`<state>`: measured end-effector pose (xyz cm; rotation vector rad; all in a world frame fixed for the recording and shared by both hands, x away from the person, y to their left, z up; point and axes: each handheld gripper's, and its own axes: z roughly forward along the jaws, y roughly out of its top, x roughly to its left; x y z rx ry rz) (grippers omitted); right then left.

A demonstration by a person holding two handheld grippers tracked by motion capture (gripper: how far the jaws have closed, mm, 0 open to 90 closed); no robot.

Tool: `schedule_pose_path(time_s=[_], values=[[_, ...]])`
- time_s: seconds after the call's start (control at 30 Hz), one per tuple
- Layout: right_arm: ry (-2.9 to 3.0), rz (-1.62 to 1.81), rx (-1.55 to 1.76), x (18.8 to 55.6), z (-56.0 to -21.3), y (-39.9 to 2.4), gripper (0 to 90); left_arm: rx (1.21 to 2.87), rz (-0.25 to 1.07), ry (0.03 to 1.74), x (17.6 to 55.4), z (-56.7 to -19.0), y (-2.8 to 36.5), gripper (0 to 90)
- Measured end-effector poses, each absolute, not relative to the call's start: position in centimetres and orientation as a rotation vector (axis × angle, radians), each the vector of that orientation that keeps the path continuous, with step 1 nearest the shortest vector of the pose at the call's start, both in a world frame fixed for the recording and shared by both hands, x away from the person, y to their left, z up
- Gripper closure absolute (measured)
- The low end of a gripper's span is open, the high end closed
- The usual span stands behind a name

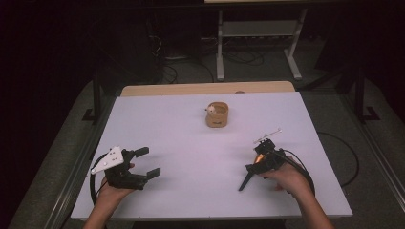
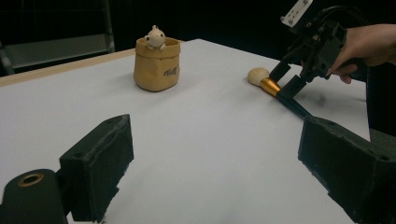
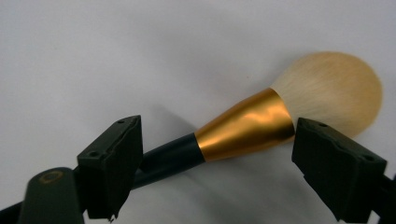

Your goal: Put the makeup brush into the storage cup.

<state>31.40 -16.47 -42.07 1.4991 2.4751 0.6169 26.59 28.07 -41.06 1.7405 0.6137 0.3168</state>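
A dim lab or workshop: white-topped table (image 1: 191, 157), cables on the floor (image 1: 239, 57), metal bench frame (image 1: 258, 38) behind.

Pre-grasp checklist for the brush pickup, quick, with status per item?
1. Brush lies between the right hand-held gripper jaws: ok.
2. Pads pressing on the brush: not ok, gaps show on both sides.
3. Jaws straddle the gold ferrule and black handle: ok.
4. Left hand-held gripper open, apart from the brush: ok.
5. Pouch upright, far from the brush: ok.
6. Brush flat on the table: ok.
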Motion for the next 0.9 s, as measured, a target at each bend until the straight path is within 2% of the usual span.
schedule_pose_path(time_s=[0.13,0.43,0.9], values=[[2.473,0.595,1.493,31.43,-42.16,-16.42,16.9,1.739,0.317,0.615,26.56,-41.03,28.08,9.8],[2.476,0.560,1.504,31.54,-42.12,-16.82,28.3,1.743,0.317,0.614,26.60,-41.04,28.13,9.8],[2.472,0.562,1.544,31.74,-42.06,-17.27,38.8,1.742,0.315,0.614,26.59,-41.07,28.08,9.8]])
